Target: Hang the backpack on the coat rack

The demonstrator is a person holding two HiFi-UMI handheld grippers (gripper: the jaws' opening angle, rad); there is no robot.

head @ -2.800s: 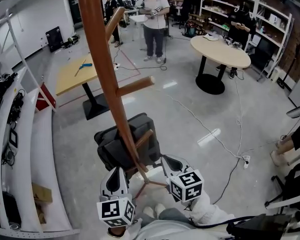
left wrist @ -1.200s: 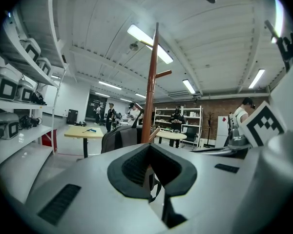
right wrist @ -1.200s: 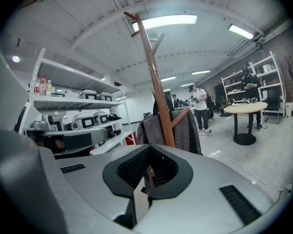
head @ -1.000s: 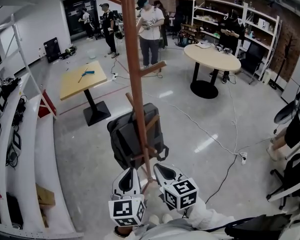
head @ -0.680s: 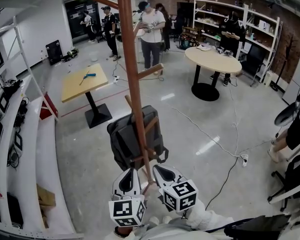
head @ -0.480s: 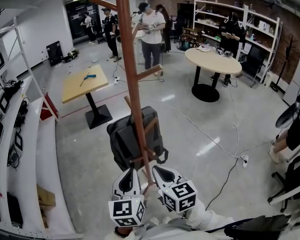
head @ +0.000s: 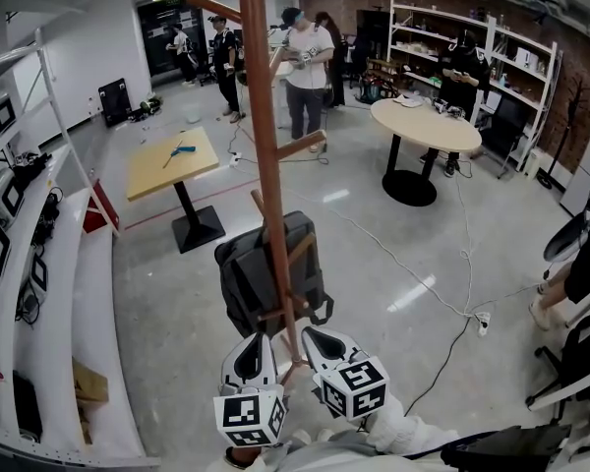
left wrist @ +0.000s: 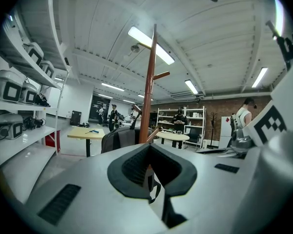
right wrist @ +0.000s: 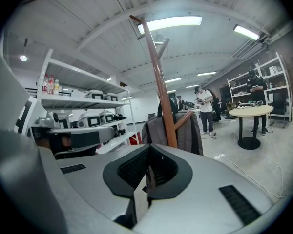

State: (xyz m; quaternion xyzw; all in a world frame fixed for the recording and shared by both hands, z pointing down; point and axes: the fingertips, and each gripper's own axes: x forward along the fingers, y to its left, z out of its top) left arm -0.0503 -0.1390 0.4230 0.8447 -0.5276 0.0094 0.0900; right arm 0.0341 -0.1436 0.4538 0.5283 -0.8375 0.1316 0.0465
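A dark grey backpack hangs from a low peg of the brown wooden coat rack, against the pole and off the floor. Both grippers sit low in the head view, near the rack's base and apart from the bag: my left gripper is left of the pole and my right gripper is right of it. In the left gripper view the left gripper is shut and empty, with the backpack and rack beyond. The right gripper is also shut and empty, facing the backpack and rack.
A square yellow table stands behind the rack on the left and a round table at the back right. People stand further back. White shelving runs along the left. Cables and a power strip lie on the floor to the right.
Since 2.8 s ago the head view has drawn back and the rack now looks upright. Over the last second the backpack has stayed on its peg and both grippers have hardly moved.
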